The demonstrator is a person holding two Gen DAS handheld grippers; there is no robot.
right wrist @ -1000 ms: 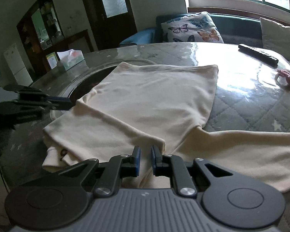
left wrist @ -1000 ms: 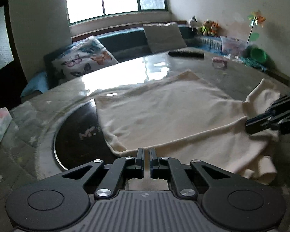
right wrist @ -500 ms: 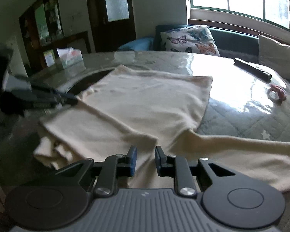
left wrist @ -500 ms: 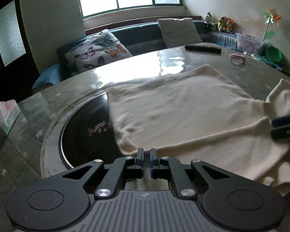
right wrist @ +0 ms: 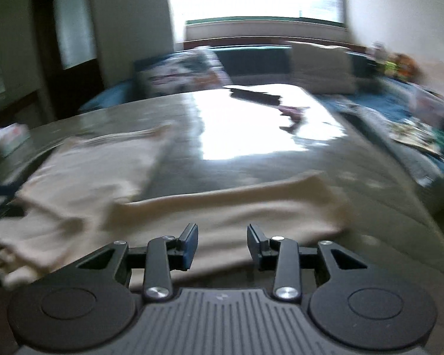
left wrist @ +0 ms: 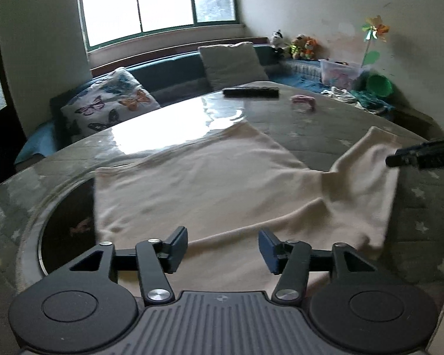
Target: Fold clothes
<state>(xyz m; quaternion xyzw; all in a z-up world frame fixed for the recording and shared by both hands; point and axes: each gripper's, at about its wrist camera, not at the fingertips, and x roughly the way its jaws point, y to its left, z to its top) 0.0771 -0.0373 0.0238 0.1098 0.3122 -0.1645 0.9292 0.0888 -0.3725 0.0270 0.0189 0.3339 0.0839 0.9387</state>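
Both grippers were pinched nearly closed a second ago; the jaws have just been opening. The left gripper now stands spread wide with no cloth caught between the pads, and the right gripper is spread too, less wide. The cream garment that was in front of both pinches now lies loose on the table. It is flat across the table's middle, near edge just below the left jaws, one sleeve running toward the right edge. The other gripper's dark tip pokes in at the right of the left view, beside the sleeve end. The right view is heavily blurred — the sleeve seems to lie crosswise just past the right jaws, not touching the pads. At the far edge: a remote and a small pink item. Off the table, a clear plastic box on the bench holds pale bits — contents unclear.
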